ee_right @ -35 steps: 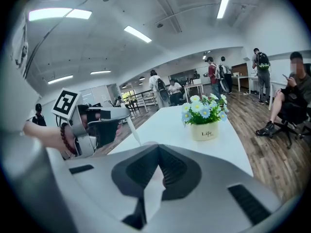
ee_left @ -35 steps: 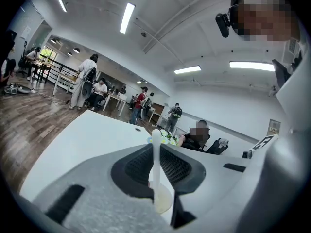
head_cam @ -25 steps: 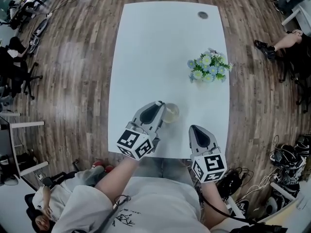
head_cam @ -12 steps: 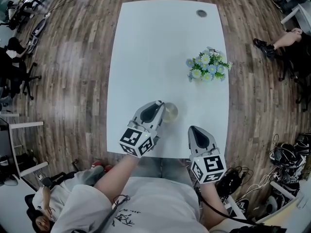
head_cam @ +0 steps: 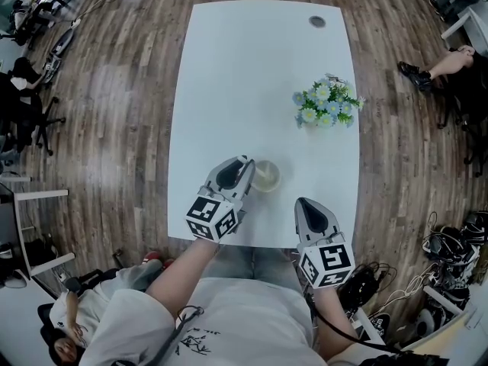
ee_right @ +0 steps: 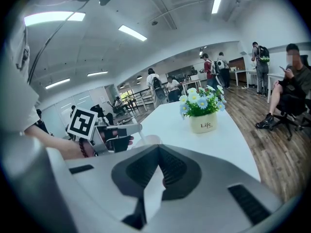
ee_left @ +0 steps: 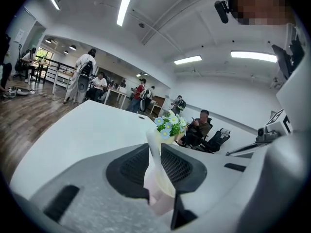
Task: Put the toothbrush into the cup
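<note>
A white toothbrush (ee_left: 153, 154) stands upright between the jaws of my left gripper (ee_left: 155, 146), which is shut on it. Just beyond those jaws sits the pale cup (ee_left: 164, 181). In the head view the left gripper (head_cam: 245, 163) is at the cup's (head_cam: 268, 177) left rim, near the front of the white table (head_cam: 252, 75). From the right gripper view the toothbrush (ee_right: 140, 134) slants down from the left gripper (ee_right: 130, 128) to the cup (ee_right: 146, 141). My right gripper (head_cam: 305, 202) hovers at the table's front right edge, shut and empty, its jaws (ee_right: 158, 149) meeting at the tips.
A small pot of blue and white flowers (head_cam: 324, 105) stands on the table's right side, beyond the cup. A round cable hole (head_cam: 317, 21) sits at the far end. Wooden floor surrounds the table; a seated person's legs (head_cam: 435, 69) are at the right.
The left gripper has drawn slightly left and back, so more of the cup's rim shows. The right gripper has stayed put.
</note>
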{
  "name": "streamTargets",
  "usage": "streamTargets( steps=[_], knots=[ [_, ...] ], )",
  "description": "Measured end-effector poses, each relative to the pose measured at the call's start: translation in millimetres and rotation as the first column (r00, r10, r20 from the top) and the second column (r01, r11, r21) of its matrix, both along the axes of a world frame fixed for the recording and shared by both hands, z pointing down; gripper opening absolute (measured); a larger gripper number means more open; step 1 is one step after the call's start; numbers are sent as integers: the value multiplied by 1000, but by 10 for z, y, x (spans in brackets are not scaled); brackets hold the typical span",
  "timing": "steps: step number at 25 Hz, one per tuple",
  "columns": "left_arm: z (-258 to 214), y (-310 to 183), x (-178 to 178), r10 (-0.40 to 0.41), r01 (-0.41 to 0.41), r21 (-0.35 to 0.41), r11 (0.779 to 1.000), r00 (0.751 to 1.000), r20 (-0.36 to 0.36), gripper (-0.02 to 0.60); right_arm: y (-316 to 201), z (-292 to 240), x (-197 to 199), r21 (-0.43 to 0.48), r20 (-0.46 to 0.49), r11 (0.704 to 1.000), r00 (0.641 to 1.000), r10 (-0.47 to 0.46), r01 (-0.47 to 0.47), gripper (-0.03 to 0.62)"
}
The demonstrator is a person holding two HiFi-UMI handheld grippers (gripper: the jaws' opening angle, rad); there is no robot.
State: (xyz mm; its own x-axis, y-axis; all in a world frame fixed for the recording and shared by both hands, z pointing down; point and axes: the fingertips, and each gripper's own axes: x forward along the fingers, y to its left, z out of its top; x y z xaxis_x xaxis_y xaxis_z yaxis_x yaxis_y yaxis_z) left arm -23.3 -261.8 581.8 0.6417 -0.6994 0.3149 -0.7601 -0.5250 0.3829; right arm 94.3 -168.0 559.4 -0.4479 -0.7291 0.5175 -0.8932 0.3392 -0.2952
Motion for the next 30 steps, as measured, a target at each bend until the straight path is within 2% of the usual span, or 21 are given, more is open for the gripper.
streamTargets(
  steps=[8, 18, 21, 25, 30],
  knots=[
    [74, 51, -92, -13, 13, -52, 999, 1000, -4, 112, 11, -20, -12, 8, 5, 1000, 1000, -4, 4, 18],
    [-135, 390, -319, -14, 16, -23, 1000, 997, 71, 109, 33, -135, -108, 39, 1, 999, 999, -35, 35, 18],
    [-263, 502, -361, -13, 15, -33, 999, 998, 57, 75, 87, -216, -148, 40, 19, 999, 999, -27, 26, 18],
    [-468, 607, -413, -10, 10, -8, 1000, 997, 71, 23, 148, -344, -211, 64, 18, 997, 999, -47, 45, 20],
    [-763, 836, -426, 0, -2, 37, 999, 998, 68, 12, 180, -555, -182, 121, 31, 992, 999, -19, 15, 20]
  ],
)
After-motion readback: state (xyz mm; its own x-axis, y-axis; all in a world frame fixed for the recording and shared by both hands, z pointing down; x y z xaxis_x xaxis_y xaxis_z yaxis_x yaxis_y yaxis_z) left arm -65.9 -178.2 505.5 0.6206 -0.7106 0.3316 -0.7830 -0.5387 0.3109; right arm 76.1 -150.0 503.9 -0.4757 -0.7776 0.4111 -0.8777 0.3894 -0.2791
